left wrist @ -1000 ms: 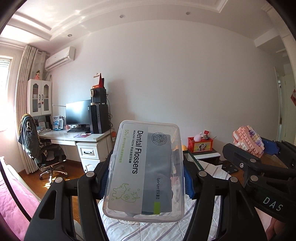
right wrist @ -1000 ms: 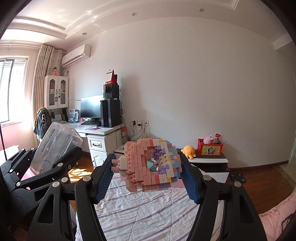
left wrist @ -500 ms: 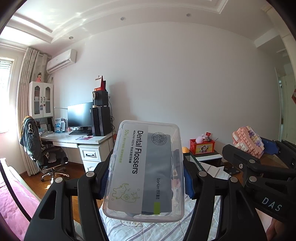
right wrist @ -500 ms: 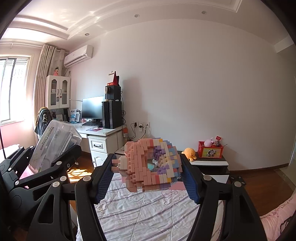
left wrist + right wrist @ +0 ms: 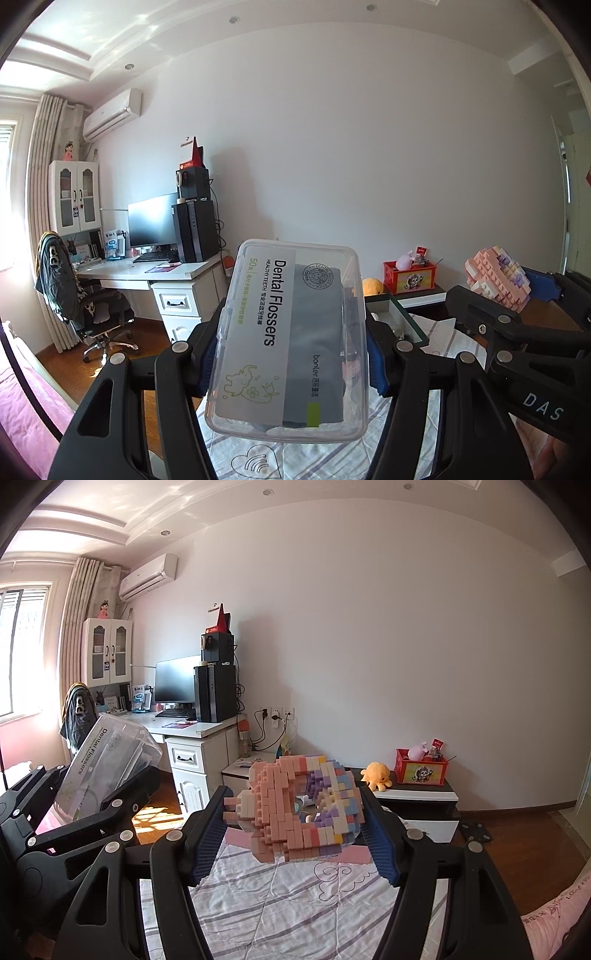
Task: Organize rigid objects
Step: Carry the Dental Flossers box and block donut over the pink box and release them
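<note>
Glossy clear plastic box (image 5: 288,343), matt plastic brick model (image 5: 303,808), quilted cloth bedspread (image 5: 280,904)

Open air above the quilted bed (image 5: 280,897), low cabinet (image 5: 424,795) with red toy box (image 5: 421,771) ahead, white desk (image 5: 147,271) to the left.

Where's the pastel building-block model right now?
The pink and pastel building-block model is clamped in the right claw, held over the striped bedsheet, right of the clear plastic Dental Flossers box.
</note>
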`<action>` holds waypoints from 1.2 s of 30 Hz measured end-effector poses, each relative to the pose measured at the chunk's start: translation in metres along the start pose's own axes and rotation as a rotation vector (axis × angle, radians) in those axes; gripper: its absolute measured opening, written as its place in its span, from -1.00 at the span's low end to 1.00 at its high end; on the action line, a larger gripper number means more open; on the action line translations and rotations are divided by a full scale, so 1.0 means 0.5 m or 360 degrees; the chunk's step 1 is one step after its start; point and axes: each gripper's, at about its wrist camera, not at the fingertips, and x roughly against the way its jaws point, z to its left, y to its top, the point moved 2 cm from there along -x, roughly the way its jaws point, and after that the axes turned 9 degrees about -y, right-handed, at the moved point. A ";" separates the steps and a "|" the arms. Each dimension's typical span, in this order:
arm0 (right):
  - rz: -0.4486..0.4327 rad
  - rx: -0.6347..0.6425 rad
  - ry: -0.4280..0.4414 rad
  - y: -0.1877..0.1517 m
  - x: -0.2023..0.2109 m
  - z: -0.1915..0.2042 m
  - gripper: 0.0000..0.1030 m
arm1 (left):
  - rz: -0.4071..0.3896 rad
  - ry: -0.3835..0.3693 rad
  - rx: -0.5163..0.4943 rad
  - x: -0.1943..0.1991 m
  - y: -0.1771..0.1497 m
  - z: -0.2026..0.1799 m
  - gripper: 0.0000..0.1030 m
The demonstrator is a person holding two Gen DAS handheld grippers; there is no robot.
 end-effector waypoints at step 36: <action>0.0695 0.0091 -0.0097 -0.081 -0.763 -0.090 0.37 | 0.0995 -0.0209 -0.0122 -0.878 -0.125 -0.032 0.24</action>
